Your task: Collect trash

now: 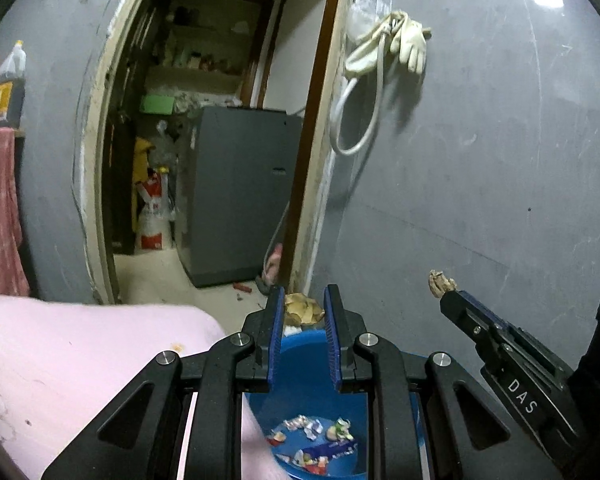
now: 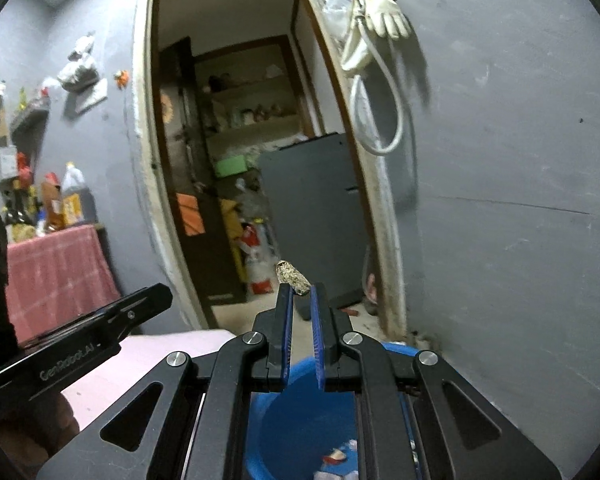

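The right tongs [image 2: 301, 292] pinch a speckled, husk-like scrap [image 2: 292, 277] at their tips above the blue plastic basin [image 1: 300, 364] – the left tongs [image 1: 300, 300] hang parted and empty over it, and only their view shows the crumpled wrappers [image 1: 320, 440] inside.
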{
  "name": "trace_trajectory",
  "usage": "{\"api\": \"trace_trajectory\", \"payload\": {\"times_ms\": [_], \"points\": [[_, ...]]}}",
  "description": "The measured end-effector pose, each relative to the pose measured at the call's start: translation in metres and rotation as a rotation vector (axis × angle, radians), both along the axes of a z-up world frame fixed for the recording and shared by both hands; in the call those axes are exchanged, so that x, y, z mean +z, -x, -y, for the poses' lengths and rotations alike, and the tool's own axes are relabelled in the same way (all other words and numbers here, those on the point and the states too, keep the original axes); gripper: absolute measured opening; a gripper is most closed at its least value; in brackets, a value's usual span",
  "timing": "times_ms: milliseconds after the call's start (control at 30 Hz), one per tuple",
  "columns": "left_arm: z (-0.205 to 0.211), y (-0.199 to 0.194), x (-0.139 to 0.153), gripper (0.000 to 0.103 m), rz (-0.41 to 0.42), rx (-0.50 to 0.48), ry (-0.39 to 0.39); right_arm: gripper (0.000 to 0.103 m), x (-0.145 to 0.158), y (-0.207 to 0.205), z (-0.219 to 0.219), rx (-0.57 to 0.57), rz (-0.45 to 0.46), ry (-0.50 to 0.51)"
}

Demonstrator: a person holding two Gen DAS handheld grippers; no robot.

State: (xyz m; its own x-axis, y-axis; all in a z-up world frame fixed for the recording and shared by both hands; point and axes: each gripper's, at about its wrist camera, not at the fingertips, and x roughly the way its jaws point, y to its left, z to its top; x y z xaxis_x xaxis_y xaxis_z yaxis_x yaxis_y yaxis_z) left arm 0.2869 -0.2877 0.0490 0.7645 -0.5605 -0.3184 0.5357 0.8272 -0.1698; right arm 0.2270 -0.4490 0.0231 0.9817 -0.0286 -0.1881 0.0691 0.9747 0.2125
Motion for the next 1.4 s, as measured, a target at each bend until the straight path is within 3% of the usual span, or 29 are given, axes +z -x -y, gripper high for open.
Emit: {"api": "trace_trajectory", "payload": {"times_ms": [400,467,600,800,967,1300,1367,1400], "points": [[0.020,-0.024,-0.025,0.017,-0.131,-0.037,-0.019,0.008,-0.019,-0.011,0.010,-0.034,-0.101,-0.017],[0.021,-0.029,-0.028,0.018,-0.160,-0.042,-0.022,0.012,-0.022,-0.014,0.012,-0.035,-0.120,-0.030],[0.020,-0.033,-0.032,0.034,-0.193,-0.050,-0.018,0.025,-0.025,-0.016,0.015,-0.038,-0.143,-0.039],[0.018,-0.035,-0.032,0.035,-0.214,-0.041,-0.022,0.025,-0.025,-0.015,0.016,-0.042,-0.150,-0.044],[0.011,-0.036,-0.031,0.042,-0.218,-0.011,-0.028,0.026,-0.023,-0.015,0.017,-0.048,-0.150,-0.043],[-0.020,-0.030,-0.021,0.072,-0.182,0.072,-0.043,0.030,-0.018,-0.011,0.016,-0.063,-0.130,-0.026],[-0.027,-0.029,-0.020,0.078,-0.173,0.093,-0.048,0.050,-0.017,-0.009,0.015,-0.069,-0.126,-0.024],[-0.029,-0.028,-0.019,0.081,-0.168,0.099,-0.048,0.052,-0.017,-0.007,0.014,-0.070,-0.119,-0.025]]}}
